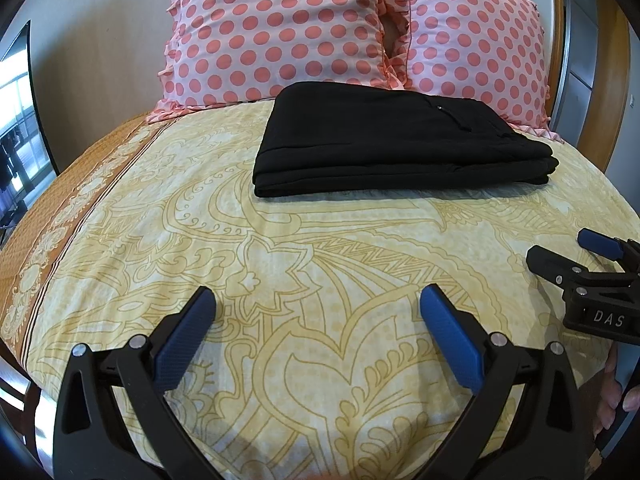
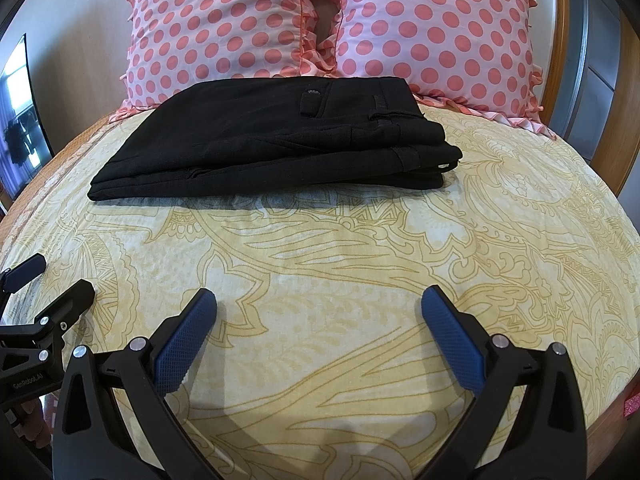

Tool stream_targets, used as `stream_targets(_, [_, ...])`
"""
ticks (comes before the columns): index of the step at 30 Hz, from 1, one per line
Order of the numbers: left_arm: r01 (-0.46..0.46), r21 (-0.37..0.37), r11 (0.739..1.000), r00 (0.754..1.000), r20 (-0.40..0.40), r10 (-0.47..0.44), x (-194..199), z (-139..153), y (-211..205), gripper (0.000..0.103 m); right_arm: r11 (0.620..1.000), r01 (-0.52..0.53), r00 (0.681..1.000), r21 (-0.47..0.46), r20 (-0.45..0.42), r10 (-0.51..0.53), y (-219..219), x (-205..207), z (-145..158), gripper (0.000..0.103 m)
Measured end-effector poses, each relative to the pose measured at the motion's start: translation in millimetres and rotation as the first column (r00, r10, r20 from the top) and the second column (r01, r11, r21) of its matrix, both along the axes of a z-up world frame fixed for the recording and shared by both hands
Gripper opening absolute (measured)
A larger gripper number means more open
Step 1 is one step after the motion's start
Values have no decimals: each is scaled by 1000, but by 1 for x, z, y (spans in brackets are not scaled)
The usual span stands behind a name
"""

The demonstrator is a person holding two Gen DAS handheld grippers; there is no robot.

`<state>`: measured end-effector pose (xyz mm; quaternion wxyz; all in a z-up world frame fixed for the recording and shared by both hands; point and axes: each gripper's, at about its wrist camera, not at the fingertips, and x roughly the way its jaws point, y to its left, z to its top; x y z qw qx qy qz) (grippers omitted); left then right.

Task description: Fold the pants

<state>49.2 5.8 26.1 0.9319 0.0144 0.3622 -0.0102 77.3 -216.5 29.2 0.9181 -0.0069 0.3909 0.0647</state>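
Observation:
Black pants (image 1: pixel 396 140) lie folded into a flat rectangular stack on the yellow patterned bedspread (image 1: pixel 280 240), just in front of the pillows. They also show in the right wrist view (image 2: pixel 280 140), with a back pocket and waistband on top. My left gripper (image 1: pixel 318 300) is open and empty, hovering over the bedspread well short of the pants. My right gripper (image 2: pixel 319 300) is open and empty too, equally far back. The right gripper shows at the right edge of the left wrist view (image 1: pixel 560 254), and the left gripper at the left edge of the right wrist view (image 2: pixel 60 276).
Two pink pillows with red polka dots (image 1: pixel 280 28) (image 2: pixel 436 32) lean against the wooden headboard (image 2: pixel 560 40) behind the pants. A dark screen (image 1: pixel 20 120) stands off the bed's left side. An orange border strip (image 1: pixel 60 220) runs along the bedspread's left edge.

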Motion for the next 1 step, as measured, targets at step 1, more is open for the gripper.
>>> stream_targets(1, [0,1,1000,1000,0,0,0,0,0,101,1000,0,1000,0,0,0,0,0,0,102])
